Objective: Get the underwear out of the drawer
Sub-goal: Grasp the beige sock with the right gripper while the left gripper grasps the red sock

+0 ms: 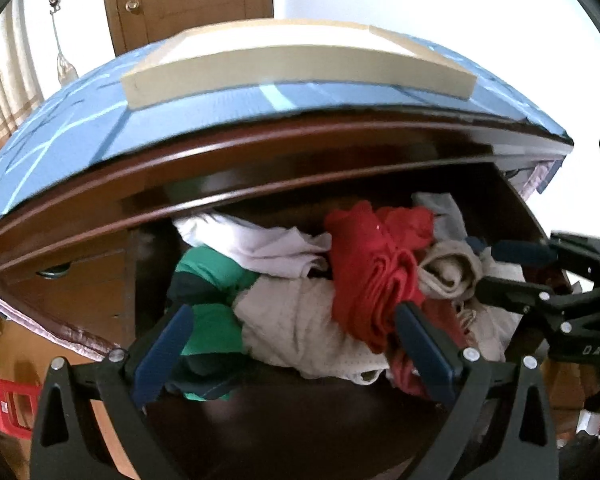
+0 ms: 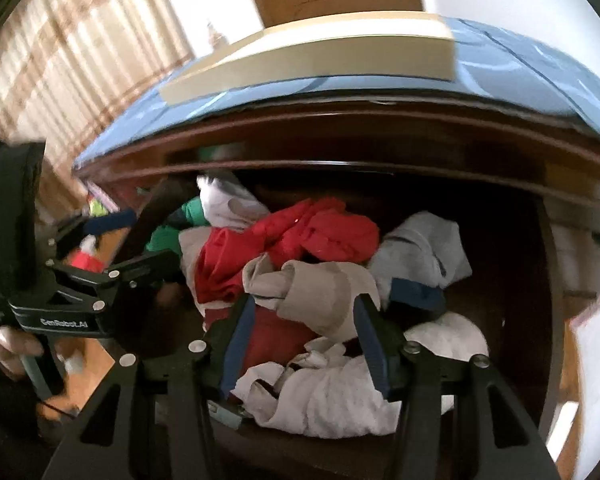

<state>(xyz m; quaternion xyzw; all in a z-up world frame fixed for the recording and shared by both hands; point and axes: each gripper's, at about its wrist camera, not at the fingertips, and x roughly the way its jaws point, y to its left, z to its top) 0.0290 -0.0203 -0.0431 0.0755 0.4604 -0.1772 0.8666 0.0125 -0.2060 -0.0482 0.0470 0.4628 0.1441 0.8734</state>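
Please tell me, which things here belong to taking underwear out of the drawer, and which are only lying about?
For the job: open drawer, beige garment between the right tongs, red garment, left tongs.
Lying about: flat box, blue cover, red stool.

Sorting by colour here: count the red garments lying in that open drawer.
1 clearly: a crumpled red garment mid-pile, between the white cloth and the beige piece. Darker red fabric shows lower down, possibly the same one; more may be buried.

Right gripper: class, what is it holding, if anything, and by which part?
A beige garment fills the gap between the right gripper fingers with its bunched fold; whether they actually clamp it cannot be told.
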